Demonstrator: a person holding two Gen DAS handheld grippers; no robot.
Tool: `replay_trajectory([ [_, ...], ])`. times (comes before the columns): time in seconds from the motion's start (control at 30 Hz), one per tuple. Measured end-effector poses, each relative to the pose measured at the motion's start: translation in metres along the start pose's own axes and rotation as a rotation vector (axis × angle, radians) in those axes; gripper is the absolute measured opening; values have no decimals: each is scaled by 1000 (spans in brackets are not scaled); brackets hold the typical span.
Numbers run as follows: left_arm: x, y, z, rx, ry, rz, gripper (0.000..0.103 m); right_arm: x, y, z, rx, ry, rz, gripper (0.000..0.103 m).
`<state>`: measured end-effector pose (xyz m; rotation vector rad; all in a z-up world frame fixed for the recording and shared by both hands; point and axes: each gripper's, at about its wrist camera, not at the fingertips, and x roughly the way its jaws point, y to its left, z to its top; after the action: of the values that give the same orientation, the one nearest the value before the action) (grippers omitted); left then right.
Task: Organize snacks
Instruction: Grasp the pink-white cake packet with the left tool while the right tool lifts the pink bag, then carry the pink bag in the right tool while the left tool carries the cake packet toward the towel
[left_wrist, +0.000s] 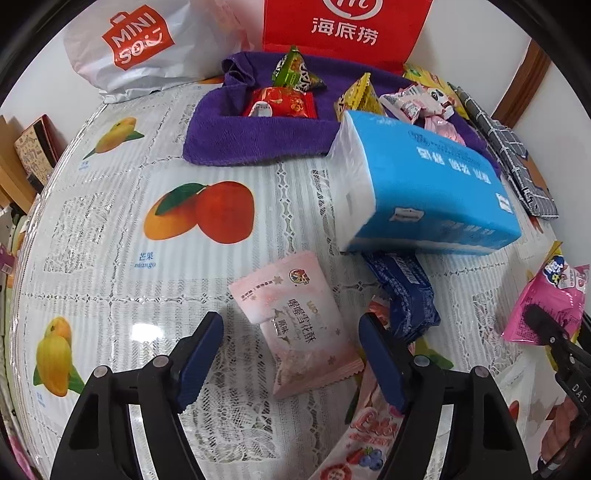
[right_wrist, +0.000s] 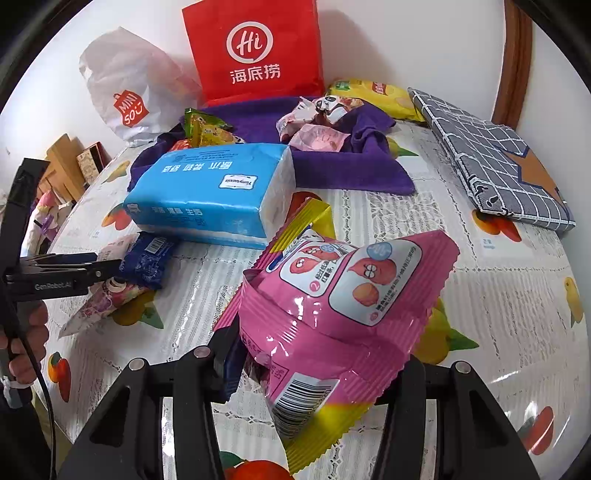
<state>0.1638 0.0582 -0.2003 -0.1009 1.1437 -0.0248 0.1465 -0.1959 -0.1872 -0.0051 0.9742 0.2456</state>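
My left tool (left_wrist: 290, 354) hangs over the counter (left_wrist: 110, 229), jaws apart w/ a pale pink snack pack (left_wrist: 295, 325) lying flat between them, not pinched. Pack is glossy, w/ brown print, small stars and a crimped edge. It lies just in front of the blue tissue pack (left_wrist: 424, 184), beside a dark blue packet (left_wrist: 406, 291). My right tool (right_wrist: 314, 354) is clamped on a hot-pink bag (right_wrist: 343, 314) w/ yellow trim, cartoon panels and a barcode; it's lifted, tilted, in front of the tissue pack. Behind the tissue pack a purple towel (left_wrist: 251, 140) holds more snacks: green, red, yellow and pink ones. A red bag (right_wrist: 255, 51) stands behind the towel.
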Motion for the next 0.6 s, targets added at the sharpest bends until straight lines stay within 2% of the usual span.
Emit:
replay_trajectory([
  [0.17, 2, -7, 1, 25, -15, 35, 72, 0, -1, 2, 5, -2, -1, 50],
  [0.27, 3, -9, 3, 42, -19, 82, 61, -2, -2, 4, 5, -7, -5, 50],
  [0.33, 2, -9, 4, 46, -27, 85, 45, -3, -2, 5, 6, -9, -9, 50],
  [0.47, 0, -4, 5, 44, -28, 62, 35, -5, -1, 9, 4, -11, -17, 50],
  [0.6, -4, 3, 6, 26, -36, 36, 33, -6, 1, 12, 5, -13, -22, 50],
])
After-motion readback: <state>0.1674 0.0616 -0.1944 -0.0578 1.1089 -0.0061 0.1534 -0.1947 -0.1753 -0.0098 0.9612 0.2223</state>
